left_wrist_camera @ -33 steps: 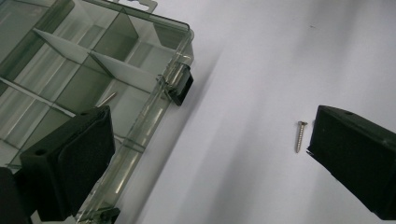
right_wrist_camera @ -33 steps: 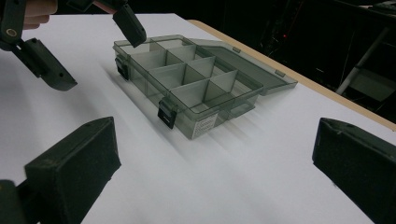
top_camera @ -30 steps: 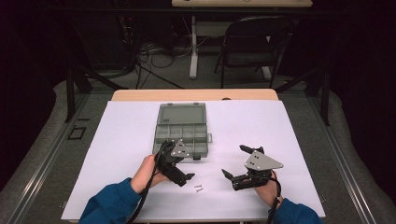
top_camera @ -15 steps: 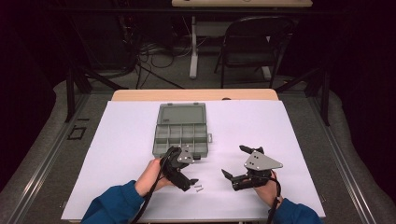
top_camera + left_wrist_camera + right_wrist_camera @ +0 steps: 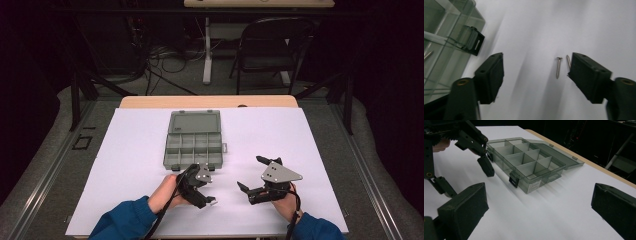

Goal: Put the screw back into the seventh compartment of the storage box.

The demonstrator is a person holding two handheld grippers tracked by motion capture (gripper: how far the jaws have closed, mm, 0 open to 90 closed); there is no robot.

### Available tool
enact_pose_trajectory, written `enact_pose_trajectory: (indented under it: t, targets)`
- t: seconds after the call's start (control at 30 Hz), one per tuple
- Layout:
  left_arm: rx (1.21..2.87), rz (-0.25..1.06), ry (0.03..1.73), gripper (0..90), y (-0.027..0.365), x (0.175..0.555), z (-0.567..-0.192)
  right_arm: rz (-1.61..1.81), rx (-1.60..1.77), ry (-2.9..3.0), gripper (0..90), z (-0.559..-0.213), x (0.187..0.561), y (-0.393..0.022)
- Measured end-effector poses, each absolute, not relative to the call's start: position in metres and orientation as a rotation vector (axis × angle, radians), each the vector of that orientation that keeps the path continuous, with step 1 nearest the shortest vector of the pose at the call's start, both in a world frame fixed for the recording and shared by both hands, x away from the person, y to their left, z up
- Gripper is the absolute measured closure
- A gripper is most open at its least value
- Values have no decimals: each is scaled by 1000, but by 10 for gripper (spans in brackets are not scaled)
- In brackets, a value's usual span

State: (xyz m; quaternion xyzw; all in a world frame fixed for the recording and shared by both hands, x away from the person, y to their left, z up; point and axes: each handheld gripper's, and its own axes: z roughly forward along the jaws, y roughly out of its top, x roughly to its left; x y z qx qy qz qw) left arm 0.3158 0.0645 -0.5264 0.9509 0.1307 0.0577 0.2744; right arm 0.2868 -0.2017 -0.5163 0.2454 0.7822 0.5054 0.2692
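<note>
A: Where did the left gripper [image 5: 535, 72] stand at this entry?

B: Low over the white table cover [image 5: 130, 165], near the front edge, just in front of the compartment box [image 5: 194, 145]. Its jaws were spread wide, with nothing between the pads.

A: And the screws?

B: Two small screws lay flat on the cover between those jaws. One screw [image 5: 558, 67] sat clear in the gap; the second screw [image 5: 568, 61] lay just beside the right-hand pad. Whether it touched the pad, I could not tell.

A: The box itself?

B: Open, its lid [image 5: 556, 153] folded flat behind it, dividers upright. A black latch [image 5: 474, 43] on its front wall was seen close by the left jaw. Another screw [image 5: 427, 55] lay in one compartment.

A: Right gripper [image 5: 537, 206]?

B: Held off to the right, well apart from the box, jaws wide apart and empty, pointed toward the box and the left gripper.
</note>
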Motion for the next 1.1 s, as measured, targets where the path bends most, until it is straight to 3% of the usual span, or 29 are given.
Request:
enact_pose_trajectory:
  t: [0.17,0.43,0.67,1.1]
  targets:
    - [2559,96,321,474,62,315,-531,1361,666,2110,0,-516,287,-202]
    - [2566,48,280,679,60,313,-534,1358,661,2109,0,-516,286,-202]
    - [2569,31,267,785,60,313,-536,1355,664,2105,0,-516,287,-202]
    - [2581,27,258,871,58,313,-541,1360,666,2109,0,-517,288,-201]
